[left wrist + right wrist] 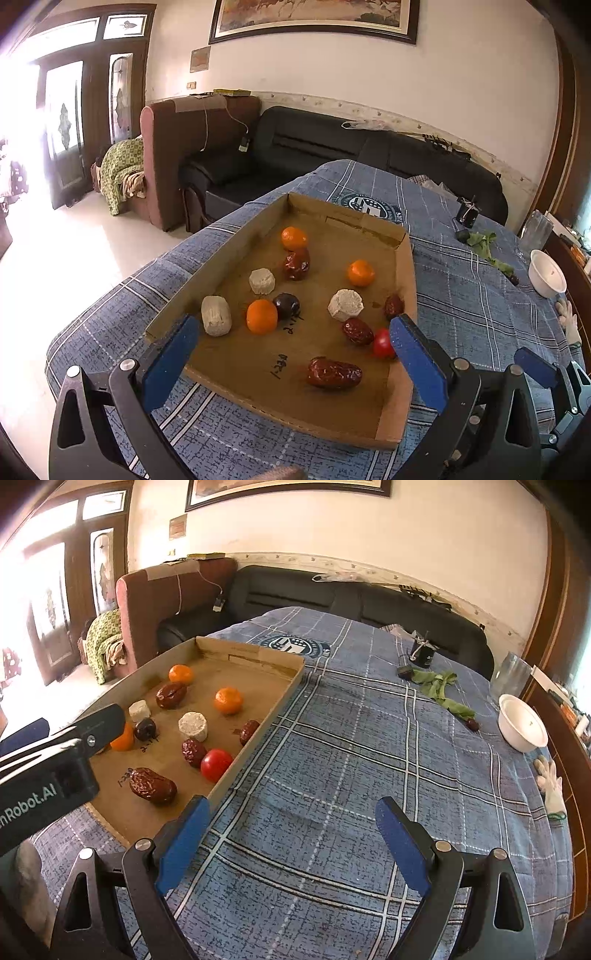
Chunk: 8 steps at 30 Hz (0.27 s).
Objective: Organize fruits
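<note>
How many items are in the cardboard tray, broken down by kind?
In the cardboard tray:
Oranges: 3
Red dates: 4
Pale cylindrical blocks: 3
Dark plum-like fruit: 1
Red tomato-like fruit: 1
Total: 12

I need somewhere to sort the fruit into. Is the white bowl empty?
Apparently empty: the white bowl shows only bare white interior in the right wrist view.
</note>
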Available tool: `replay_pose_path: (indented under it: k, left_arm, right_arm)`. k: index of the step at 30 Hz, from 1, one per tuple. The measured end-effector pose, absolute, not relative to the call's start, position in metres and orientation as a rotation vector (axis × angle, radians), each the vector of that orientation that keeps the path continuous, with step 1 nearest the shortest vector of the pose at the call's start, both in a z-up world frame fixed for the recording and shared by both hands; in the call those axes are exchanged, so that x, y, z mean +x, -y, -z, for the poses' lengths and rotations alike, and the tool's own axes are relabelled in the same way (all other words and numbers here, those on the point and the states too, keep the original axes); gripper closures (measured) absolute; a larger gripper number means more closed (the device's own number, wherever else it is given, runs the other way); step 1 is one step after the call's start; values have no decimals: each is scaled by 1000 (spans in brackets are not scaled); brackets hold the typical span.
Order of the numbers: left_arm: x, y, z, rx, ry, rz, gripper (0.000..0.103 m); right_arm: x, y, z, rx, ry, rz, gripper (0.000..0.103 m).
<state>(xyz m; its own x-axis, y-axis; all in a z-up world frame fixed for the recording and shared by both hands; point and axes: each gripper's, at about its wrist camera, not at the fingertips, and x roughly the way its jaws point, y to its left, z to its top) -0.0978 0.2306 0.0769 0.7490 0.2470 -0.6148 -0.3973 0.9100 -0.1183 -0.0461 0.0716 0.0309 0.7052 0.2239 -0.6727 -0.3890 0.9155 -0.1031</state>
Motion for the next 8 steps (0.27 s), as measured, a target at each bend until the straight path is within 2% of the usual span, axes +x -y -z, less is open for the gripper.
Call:
replay_pose_path:
  k: [8]
  left_arm:
    - [-94, -245, -83, -297, -662, -361, 0]
  right_arm:
    - [-50, -81, -35, -262, -696, -391, 9]
